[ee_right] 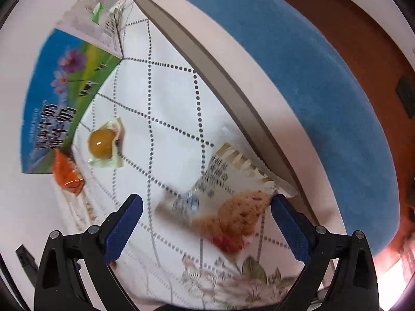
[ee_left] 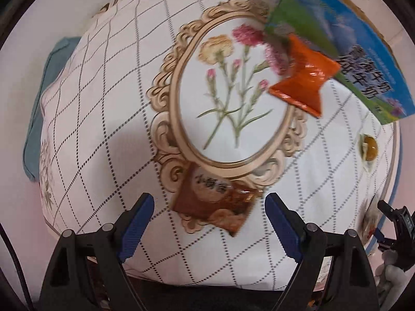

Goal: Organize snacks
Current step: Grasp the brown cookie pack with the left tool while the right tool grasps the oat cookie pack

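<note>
**A:** Left wrist view first. The left gripper points down at the tablecloth, jaws spread wide and gripping nothing. Between the tips lies a brown packet with Chinese characters on it, too blurred for me to read. It's flat on the cloth, not touched by either finger as far as I can see.

**B:** And the box?

**A:** Milk carton box at 1 o'clock, blue and green with a meadow print and big Chinese writing that looks like "纯牛奶" twice over. Can't see inside it. An orange wrapper lies just beside it, overlapping the flower print on the cloth. At 3 o'clock there's a clear pack with an amber ball in it. The other gripper's black body pokes in at 4 o'clock.

**B:** Right wrist view?

**A:** Right gripper is also released, jaws wide. A cookie bag lies between them, white with small print I can't make out and a biscuit picture; the right finger looks to be touching its corner, hard to be sure with the blur. Amber ball pack at 10 o'clock, orange wrapper at 9, box behind both, blue cushion off the table edge at 2.
</note>
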### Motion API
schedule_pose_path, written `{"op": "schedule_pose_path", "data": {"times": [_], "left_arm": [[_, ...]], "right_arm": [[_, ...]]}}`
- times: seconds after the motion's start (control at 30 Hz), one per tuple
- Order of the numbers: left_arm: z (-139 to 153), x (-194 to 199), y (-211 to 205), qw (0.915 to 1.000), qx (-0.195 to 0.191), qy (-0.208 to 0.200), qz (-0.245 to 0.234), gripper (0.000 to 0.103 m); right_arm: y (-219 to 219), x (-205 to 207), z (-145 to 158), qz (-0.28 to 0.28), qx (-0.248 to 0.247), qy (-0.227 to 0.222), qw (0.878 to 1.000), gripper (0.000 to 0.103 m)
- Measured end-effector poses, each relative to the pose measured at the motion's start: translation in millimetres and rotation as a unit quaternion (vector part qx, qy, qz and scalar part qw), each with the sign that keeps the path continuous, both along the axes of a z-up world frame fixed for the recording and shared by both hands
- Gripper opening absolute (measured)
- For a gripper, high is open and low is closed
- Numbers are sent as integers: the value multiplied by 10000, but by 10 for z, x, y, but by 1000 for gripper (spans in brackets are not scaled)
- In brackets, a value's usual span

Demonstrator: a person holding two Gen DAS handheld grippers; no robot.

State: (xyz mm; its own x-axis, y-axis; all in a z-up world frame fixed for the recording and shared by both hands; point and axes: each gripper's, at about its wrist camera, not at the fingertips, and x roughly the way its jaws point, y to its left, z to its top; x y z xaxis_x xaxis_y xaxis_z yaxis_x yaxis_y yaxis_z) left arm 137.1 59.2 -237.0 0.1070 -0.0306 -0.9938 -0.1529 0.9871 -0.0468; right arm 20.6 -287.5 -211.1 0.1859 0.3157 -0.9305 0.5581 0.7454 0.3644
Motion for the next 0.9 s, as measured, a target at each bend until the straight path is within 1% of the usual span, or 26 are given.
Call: {"op": "schedule_pose_path", "data": {"times": [0.07,0.13,0.2,0.23,0.27,0.33,0.37,0.4,0.43,0.5,0.53,0.6,0.63,0.67,0.73,0.77,0.83,0.87,0.9], "left_arm": [[-64,-2,-5,9999,86,74,-129,87],[-203,0,-28,9990,24,350,-272,87],[-365,-15,24,9971,-330,676,-93,87],[-440,-26,79,9946,-625,820,92,87],[-487,-32,123,9923,-793,921,242,87],[-578,-50,260,9841,-1246,1056,696,87],[-636,-55,343,9776,-1470,1146,979,87],[-678,-53,396,9726,-1610,1200,1168,87],[-745,-49,454,9646,-1833,1270,1405,87],[-855,-32,520,9540,-2018,1375,1740,87],[-914,-9,538,9495,-2098,1362,1894,87],[-957,56,528,9516,-1983,1287,1963,87],[-967,126,525,9552,-1896,1221,1914,87],[-935,205,449,9642,-1699,1082,1723,84],[-846,313,258,9787,-1418,828,1230,80],[-779,382,86,9868,-1228,671,811,78],[-690,451,-165,9929,-1069,460,257,77],[-649,484,-342,9942,-991,394,-124,77],[-629,497,-438,9946,-916,375,-314,77]], "right_arm": [[99,90,-43,208,-94,-15,9997,91],[247,191,-38,509,-220,-30,9985,86],[445,273,0,883,-419,-112,9951,86],[525,307,21,1052,-492,-139,9931,85],[613,340,60,1247,-564,-178,9904,84],[771,370,124,1522,-570,-258,9864,84],[812,385,165,1564,-597,-284,9855,85],[836,376,199,1616,-656,-289,9842,85],[858,368,236,1655,-723,-305,9831,85],[885,350,311,1634,-748,-358,9831,85],[862,334,334,1603,-725,-358,9838,85],[819,306,386,1547,-709,-374,9847,85],[765,287,412,1510,-720,-380,9852,85],[677,238,440,1443,-720,-403,9861,85],[587,230,483,1305,-679,-473,9880,84],[498,214,504,1236,-630,-519,9890,80],[389,169,538,1137,-556,-538,9905,74],[361,160,546,1124,-544,-539,9907,74],[343,153,561,1121,-549,-550,9907,74]]}}
